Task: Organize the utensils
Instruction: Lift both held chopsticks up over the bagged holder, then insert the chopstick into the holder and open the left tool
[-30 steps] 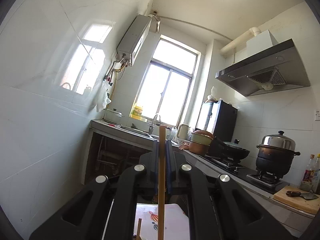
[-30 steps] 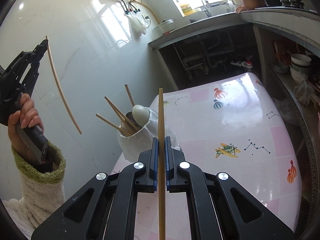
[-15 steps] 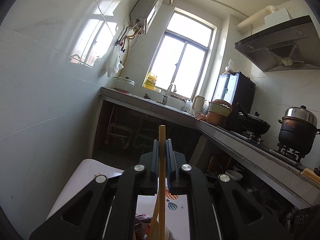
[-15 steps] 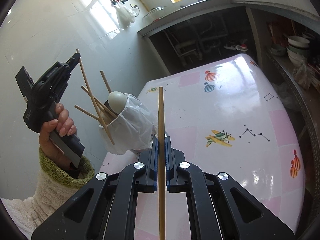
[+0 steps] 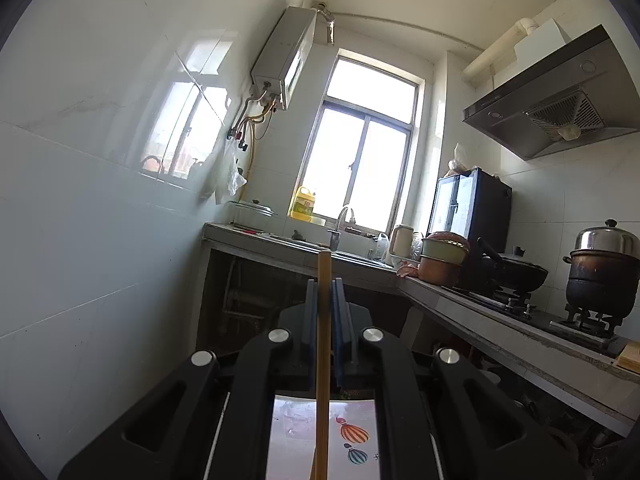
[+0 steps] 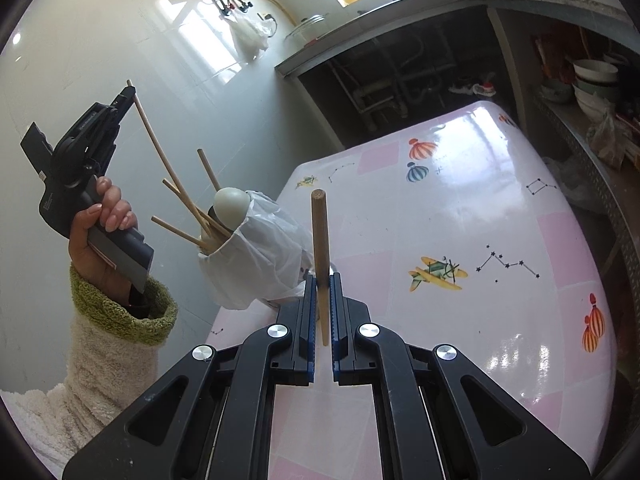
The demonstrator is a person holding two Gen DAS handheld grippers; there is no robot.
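Observation:
My left gripper [image 5: 323, 284] is shut on a wooden chopstick [image 5: 322, 352]. In the right wrist view that left gripper [image 6: 130, 94] holds the chopstick [image 6: 168, 164] with its lower end down in the utensil holder [image 6: 248, 264], a cup wrapped in white plastic with several chopsticks and a white spoon [image 6: 230, 208]. My right gripper [image 6: 321, 280] has its jaws slightly apart; a second chopstick [image 6: 320, 256] stands loosely between them, tilted, its lower end visible between the pads.
The holder stands at the left edge of a pink patterned table [image 6: 460, 240] beside a white tiled wall [image 6: 100, 40]. A counter with sink [image 5: 304, 248], pots and stove [image 5: 560, 304] runs behind and right. Bowls [image 6: 592, 80] sit on a shelf at right.
My left gripper has brought its chopstick down into the holder. My right gripper's jaws have parted a little, and its chopstick now sits shorter and tilted between them.

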